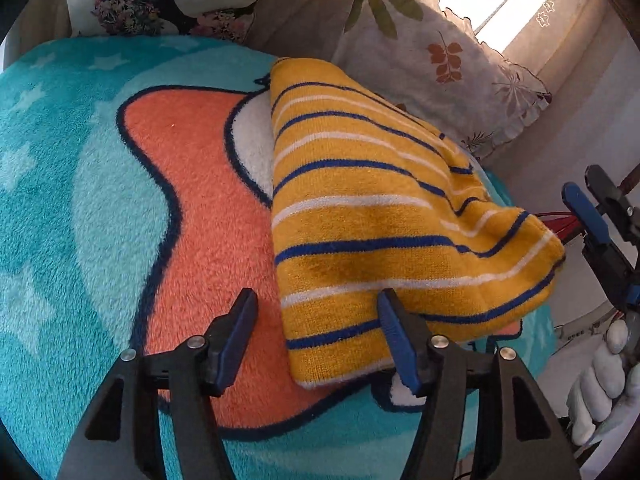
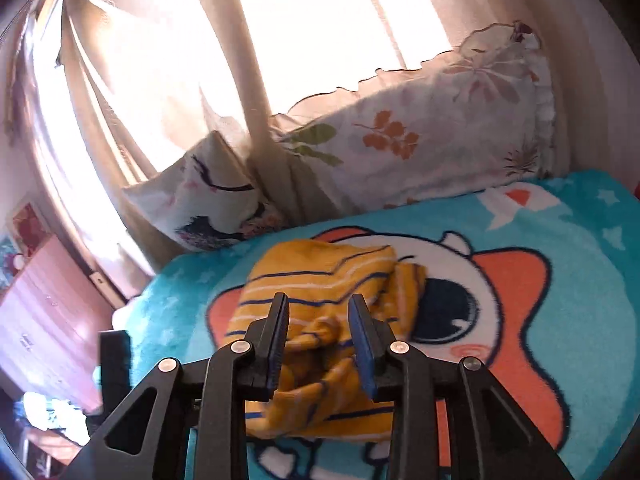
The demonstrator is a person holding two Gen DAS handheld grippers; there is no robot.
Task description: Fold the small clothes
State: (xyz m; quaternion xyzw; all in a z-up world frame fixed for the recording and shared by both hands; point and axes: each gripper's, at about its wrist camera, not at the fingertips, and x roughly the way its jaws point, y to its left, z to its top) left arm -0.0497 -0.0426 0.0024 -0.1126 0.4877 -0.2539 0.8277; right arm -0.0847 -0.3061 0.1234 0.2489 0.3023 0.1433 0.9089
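A yellow knitted garment with blue and white stripes [image 1: 372,216] lies folded on a turquoise cartoon blanket [image 1: 80,200]. My left gripper [image 1: 316,316] is open at the garment's near edge; its right finger rests on the fabric, its left finger over the orange patch. My right gripper [image 1: 592,216] shows at the far right of the left wrist view, held by a gloved hand. In the right wrist view the garment [image 2: 320,280] lies bunched on the blanket [image 2: 560,300]; my right gripper [image 2: 318,308] is open just above its near folds, holding nothing.
A floral pillow [image 1: 436,56] and a printed cushion [image 1: 132,0] stand behind the blanket. Curtains [image 2: 248,60] hang in front of a bright window. A pink cabinet [image 2: 44,304] stands at the left.
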